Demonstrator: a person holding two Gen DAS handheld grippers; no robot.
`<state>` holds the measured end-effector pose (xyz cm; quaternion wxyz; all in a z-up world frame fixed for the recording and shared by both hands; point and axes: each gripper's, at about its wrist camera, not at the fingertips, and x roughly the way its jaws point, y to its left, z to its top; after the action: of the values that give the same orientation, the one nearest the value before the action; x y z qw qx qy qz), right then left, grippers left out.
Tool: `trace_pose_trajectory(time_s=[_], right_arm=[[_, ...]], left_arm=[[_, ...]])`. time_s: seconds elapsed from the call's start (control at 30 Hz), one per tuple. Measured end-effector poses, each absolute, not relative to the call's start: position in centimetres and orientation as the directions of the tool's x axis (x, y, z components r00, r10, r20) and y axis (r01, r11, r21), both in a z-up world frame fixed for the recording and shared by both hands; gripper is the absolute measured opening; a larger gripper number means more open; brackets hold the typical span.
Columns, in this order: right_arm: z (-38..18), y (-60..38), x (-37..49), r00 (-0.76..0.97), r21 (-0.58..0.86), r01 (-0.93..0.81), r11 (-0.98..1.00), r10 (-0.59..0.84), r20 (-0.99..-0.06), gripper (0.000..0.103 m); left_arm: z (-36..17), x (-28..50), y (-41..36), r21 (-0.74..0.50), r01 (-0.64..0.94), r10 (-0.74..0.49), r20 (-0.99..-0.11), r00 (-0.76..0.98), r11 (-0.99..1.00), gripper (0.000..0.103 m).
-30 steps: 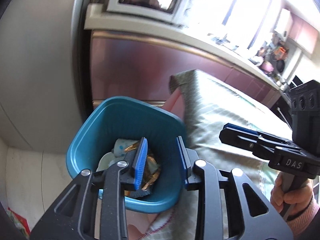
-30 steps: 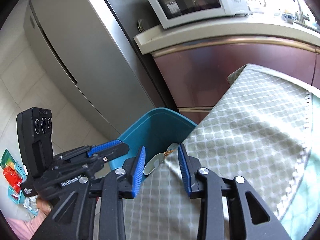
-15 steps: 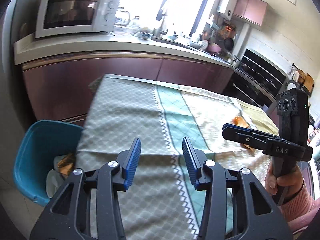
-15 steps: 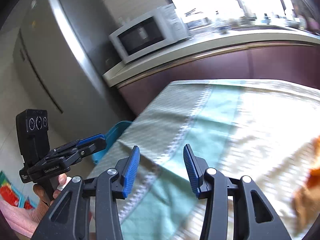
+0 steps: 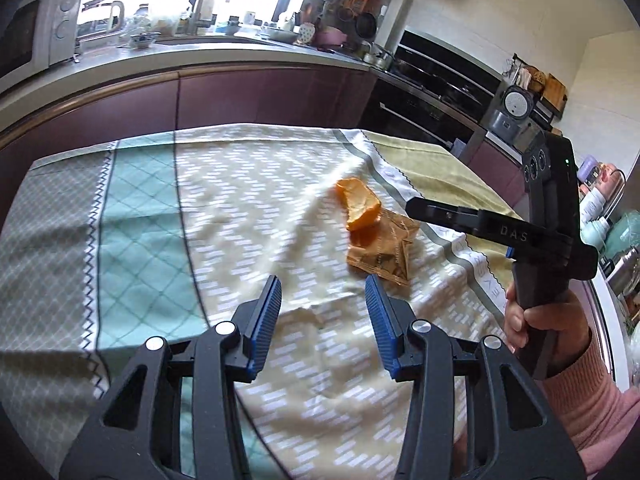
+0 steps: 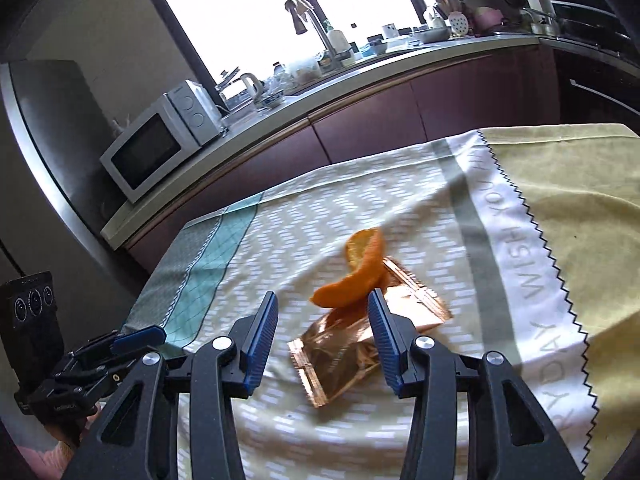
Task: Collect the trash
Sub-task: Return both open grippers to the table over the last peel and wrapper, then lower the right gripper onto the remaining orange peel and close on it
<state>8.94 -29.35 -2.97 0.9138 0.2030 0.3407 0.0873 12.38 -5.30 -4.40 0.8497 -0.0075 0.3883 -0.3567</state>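
Both views swung from bin to orange peel (image 6: pixel 354 280).

White capitals "DAS" stand on the upper bar of the black handheld right gripper (image 5: pixel 412 203), as seen from the left wrist camera. The pale grey woven stripe of the patterned tablecloth (image 6: pixel 516 264) carries large letters running along its length; "WISH YOU" and, lower down, "RYDAY" can be made out, the rest cut off or blurred. Small white lettering sits on the body of the black handheld left gripper (image 6: pixel 140 336), too small and blurred to read. The crumpled copper-coloured foil wrapper (image 5: pixel 382 254) shows print that cannot be read.
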Motion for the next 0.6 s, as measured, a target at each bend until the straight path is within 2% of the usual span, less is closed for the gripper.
trace_pose_trajectory(time_s=[0.2, 0.43, 0.6], right_arm=[[-5.1, -32.6, 10.4, 0.738, 0.448, 0.056, 0.892, 0.265, -0.621, 0.050], [-6.9, -32.6, 11.1, 0.694, 0.466, 0.024, 0.884, 0.321, -0.645, 0.049], [-6.7, -30.8, 10.0, 0.670, 0.481, -0.048, 0.875, 0.386, -0.635, 0.042]], left_arm=[[-6.5, 13.8, -10.1, -0.296, 0.615, -0.603, -0.702, 0.380, 0.731, 0.043], [-7.4, 14.1, -10.7, -0.313, 0.609, -0.601, -0.718, 0.350, 0.729, 0.043], [-7.8, 14.5, -9.5, -0.337, 0.589, -0.602, -0.725, 0.335, 0.734, 0.045]])
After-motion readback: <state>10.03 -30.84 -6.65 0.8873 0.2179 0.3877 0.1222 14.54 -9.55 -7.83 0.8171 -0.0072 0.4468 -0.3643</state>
